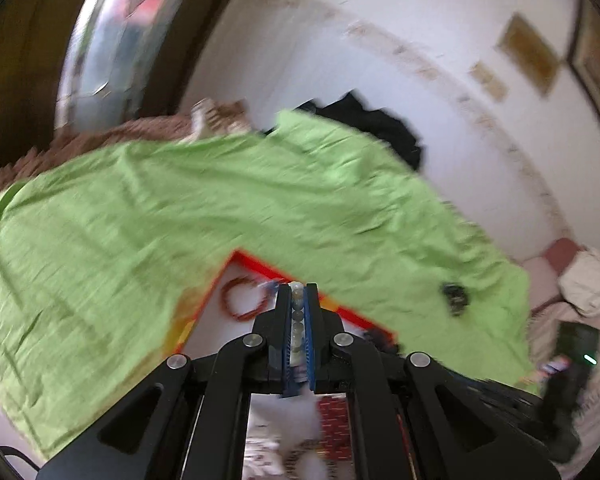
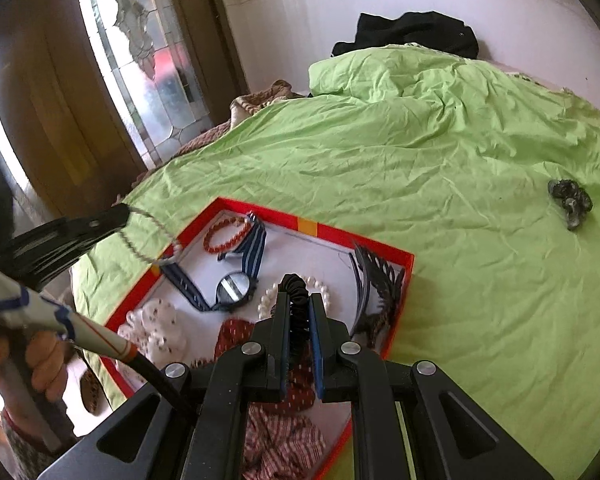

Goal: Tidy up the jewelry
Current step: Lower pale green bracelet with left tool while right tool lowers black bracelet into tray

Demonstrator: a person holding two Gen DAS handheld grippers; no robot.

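Observation:
A red-rimmed box [image 2: 364,242] with a white floor lies on the green sheet. It holds a red bead bracelet [image 2: 226,234], a watch with a striped strap [image 2: 234,288], a pearl string [image 2: 266,300], black feather pieces [image 2: 380,280] and cloth items. My left gripper [image 1: 297,292] is shut on a pale bead chain [image 1: 297,320]; in the right wrist view [image 2: 120,212] the chain [image 2: 148,240] dangles over the box's left rim. My right gripper [image 2: 299,300] is shut on a black coiled hair tie [image 2: 296,284] above the box.
A dark beaded piece [image 2: 571,200] lies alone on the green sheet [image 2: 420,152] to the right. Black clothing [image 2: 412,32] is heaped at the bed's far end by the white wall. A wooden door with glass [image 2: 148,60] stands at the left.

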